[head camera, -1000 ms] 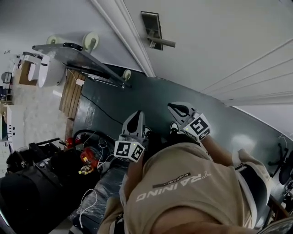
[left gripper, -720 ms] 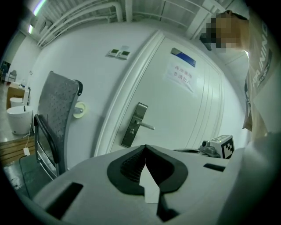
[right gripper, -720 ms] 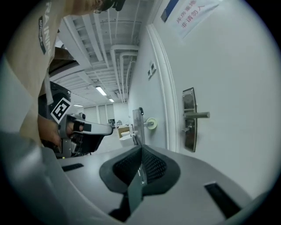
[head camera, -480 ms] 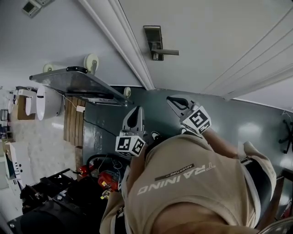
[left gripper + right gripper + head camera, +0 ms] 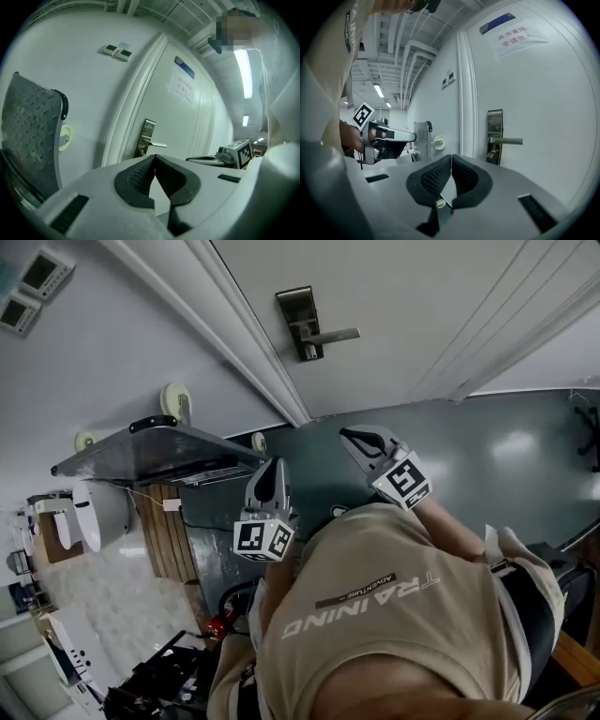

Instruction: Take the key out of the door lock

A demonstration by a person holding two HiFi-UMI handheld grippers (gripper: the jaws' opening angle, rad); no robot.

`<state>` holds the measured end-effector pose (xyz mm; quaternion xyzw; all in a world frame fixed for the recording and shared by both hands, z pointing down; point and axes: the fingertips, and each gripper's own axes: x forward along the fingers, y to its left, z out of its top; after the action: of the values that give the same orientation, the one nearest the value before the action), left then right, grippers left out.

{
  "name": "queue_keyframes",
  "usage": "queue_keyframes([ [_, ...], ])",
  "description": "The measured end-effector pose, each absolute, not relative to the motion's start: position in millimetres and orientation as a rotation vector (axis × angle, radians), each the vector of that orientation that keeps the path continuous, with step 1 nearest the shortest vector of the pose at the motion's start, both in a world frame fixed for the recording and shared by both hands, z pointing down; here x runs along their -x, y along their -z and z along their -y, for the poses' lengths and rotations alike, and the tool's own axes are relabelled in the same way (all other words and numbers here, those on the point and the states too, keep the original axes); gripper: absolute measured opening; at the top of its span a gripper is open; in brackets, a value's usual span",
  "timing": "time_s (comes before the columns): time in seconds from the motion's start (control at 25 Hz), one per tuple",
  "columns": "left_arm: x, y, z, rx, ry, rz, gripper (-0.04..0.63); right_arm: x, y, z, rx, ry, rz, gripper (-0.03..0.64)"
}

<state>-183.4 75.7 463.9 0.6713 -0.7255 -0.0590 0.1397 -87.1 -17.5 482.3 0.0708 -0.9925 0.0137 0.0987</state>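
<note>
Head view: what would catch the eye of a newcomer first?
The dark lock plate with its lever handle stands out on the pale door, ahead of both grippers. The left gripper and right gripper are side by side short of it, both shut and empty. A metal platform trolley stands against the wall at left.

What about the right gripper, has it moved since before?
Yes. The right gripper moved toward the door handle: the gap between them has shrunk.

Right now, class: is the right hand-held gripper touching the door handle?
Apart. The head view shows a clear gap between the right hand-held gripper and the door handle.
</note>
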Motion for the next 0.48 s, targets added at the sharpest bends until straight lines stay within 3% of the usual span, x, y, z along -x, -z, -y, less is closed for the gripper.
queue_keyframes([
  [0.48,223,-486,-85,-1.893,0.127,2.105,0.009,126,-488,25,-0.268,0.007,2.884,0.015],
])
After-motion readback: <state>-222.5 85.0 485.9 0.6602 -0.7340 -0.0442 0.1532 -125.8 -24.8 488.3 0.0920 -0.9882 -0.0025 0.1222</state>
